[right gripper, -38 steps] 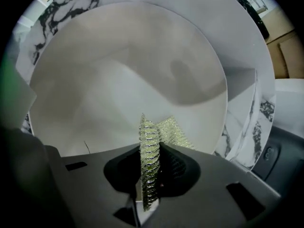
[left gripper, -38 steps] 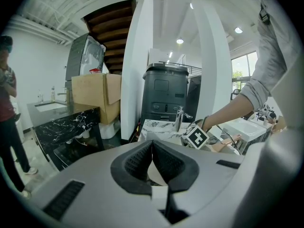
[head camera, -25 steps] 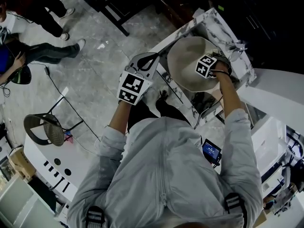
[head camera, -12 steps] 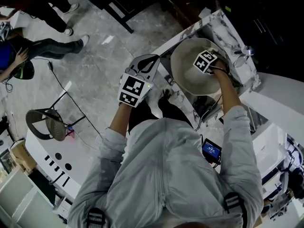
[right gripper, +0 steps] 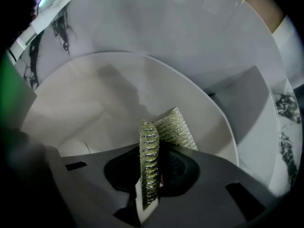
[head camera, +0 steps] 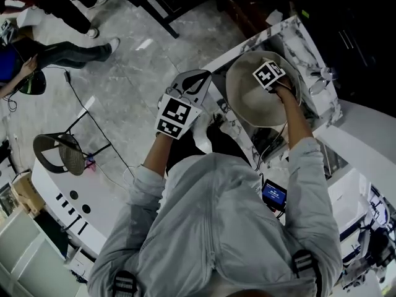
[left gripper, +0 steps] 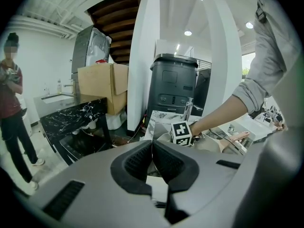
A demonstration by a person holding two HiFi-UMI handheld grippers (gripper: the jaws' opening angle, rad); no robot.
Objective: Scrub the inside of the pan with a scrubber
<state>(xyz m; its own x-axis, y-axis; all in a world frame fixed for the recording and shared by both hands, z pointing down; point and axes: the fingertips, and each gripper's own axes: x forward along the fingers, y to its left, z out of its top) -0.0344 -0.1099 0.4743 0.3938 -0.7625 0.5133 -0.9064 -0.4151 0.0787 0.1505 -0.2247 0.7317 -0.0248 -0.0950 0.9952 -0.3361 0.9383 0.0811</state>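
Observation:
The pale round pan (head camera: 250,101) sits in a marble-edged sink (head camera: 300,39). My right gripper (head camera: 270,74) is inside the pan near its far rim, only its marker cube showing from above. In the right gripper view that gripper (right gripper: 151,167) is shut on a folded green-gold metallic scrubber (right gripper: 171,127), whose free end lies against the pan's cream inner wall (right gripper: 95,103). My left gripper (head camera: 193,80) hangs left of the pan, beside the counter's edge. In the left gripper view its jaws (left gripper: 152,148) meet with nothing between them, and the pan (left gripper: 209,144) lies beyond it.
A faucet (left gripper: 189,109), a black bin (left gripper: 172,87) and a cardboard box (left gripper: 102,87) stand behind the sink. A person (left gripper: 12,113) stands at the left. A round chair (head camera: 59,156) and a cable lie on the floor, with seated people (head camera: 37,48) farther off.
My right gripper has slid with the scrubber across the pan toward its far rim. The left gripper has stayed where it was, shut.

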